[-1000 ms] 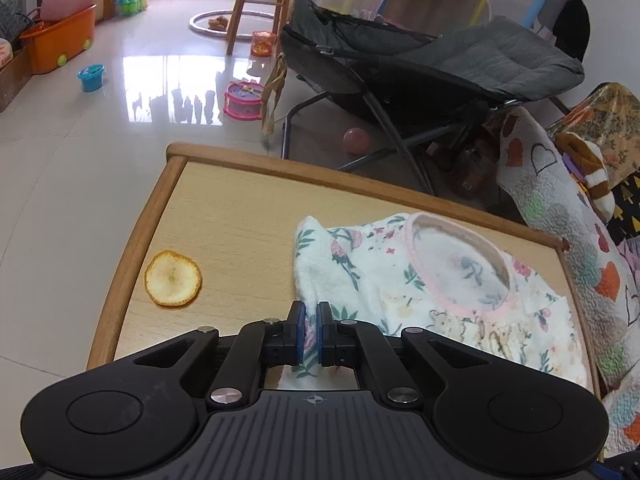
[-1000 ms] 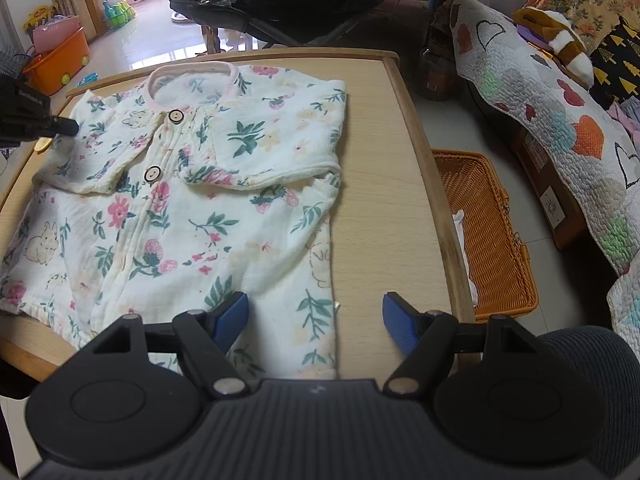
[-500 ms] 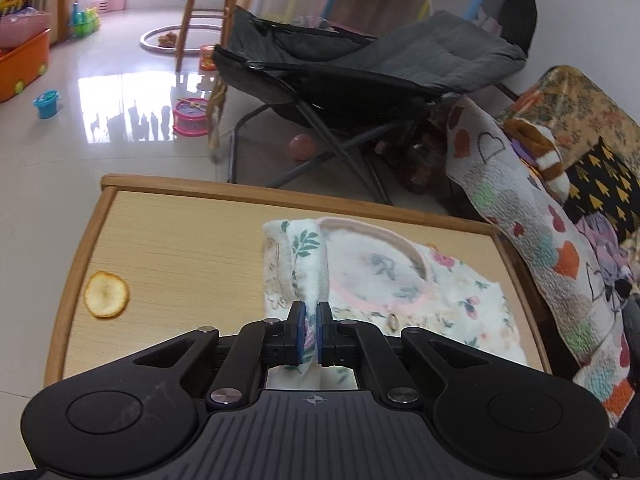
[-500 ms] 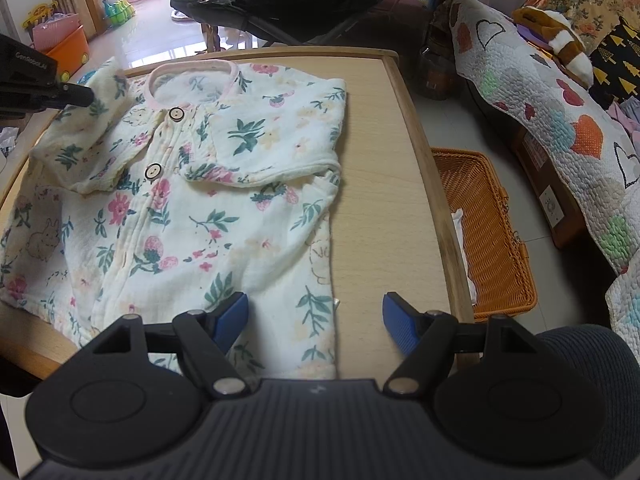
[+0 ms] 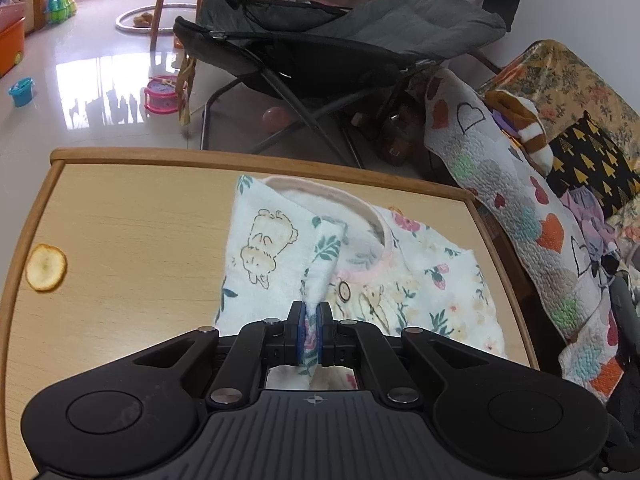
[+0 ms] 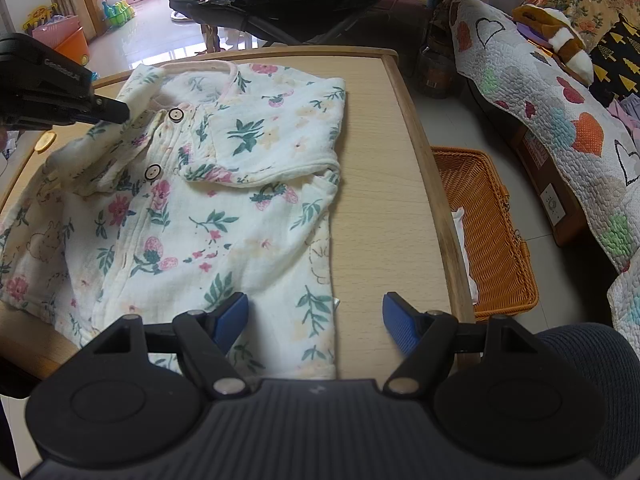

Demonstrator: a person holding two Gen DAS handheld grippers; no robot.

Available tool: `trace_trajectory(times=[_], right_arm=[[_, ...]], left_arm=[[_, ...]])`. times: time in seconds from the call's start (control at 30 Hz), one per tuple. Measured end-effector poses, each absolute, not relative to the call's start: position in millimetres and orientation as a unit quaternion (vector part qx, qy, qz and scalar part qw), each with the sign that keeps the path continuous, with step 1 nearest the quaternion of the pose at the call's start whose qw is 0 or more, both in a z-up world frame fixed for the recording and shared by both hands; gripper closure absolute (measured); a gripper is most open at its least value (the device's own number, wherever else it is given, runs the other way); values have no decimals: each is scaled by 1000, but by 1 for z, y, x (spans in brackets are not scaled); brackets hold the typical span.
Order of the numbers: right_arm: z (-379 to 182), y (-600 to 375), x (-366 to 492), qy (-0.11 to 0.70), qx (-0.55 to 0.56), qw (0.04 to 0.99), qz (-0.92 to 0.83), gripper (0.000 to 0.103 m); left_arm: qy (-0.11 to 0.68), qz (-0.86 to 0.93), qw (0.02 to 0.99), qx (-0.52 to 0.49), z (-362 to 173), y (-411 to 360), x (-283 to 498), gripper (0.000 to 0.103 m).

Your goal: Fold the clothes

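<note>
Light wooden table with a raised rim [image 6: 416,168] is carrying everything. Bare wood is showing in a strip between the garment and the right rim, and more on the far-left side in the left wrist view [image 5: 132,240]. Orange wicker basket [image 6: 492,232] is sitting on the floor just beside the right rim; quilted heart-pattern blanket [image 6: 560,128] is draping beyond it. Grey folding baby rocker [image 5: 340,36] is standing past the far rim.

White floral-print baby shirt with pink-trimmed neckline and two round buttons [image 6: 224,200] is lying front-up, covering the left and middle of the table. Its right sleeve is lying folded across the chest; its near hem is reaching the near edge.

Left gripper [image 5: 310,338] is pinching the shirt's left sleeve, pads fully closed on cloth, sleeve lifted over the chest near the buttons. Right gripper [image 6: 316,320] is hovering wide open over the hem, gripping nothing.

Small round yellowish slice [image 5: 46,267] is lying near the left rim, well apart from the shirt.
</note>
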State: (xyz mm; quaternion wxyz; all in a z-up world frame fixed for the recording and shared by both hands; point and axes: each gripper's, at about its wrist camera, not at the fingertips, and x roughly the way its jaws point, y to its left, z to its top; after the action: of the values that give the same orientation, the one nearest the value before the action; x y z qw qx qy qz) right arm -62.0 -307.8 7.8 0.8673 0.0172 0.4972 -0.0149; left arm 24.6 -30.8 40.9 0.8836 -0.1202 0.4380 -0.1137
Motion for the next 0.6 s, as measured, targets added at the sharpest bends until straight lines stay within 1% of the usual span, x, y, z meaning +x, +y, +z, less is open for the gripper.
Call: trace_trajectory(times=[0.3, 0.37, 0.43, 0.6], right_arm=[[8, -308, -62, 497, 16, 867, -15, 29], [8, -308, -62, 497, 15, 867, -15, 29], [8, -307, -62, 498, 15, 867, -15, 28], [8, -306, -61, 498, 12, 867, -16, 28]], left_arm=[[455, -104, 876, -122, 17, -42, 30, 97], [450, -105, 879, -121, 15, -43, 30, 94], [447, -106, 879, -126, 14, -42, 29, 87], [448, -102, 875, -152, 16, -35, 29, 86]])
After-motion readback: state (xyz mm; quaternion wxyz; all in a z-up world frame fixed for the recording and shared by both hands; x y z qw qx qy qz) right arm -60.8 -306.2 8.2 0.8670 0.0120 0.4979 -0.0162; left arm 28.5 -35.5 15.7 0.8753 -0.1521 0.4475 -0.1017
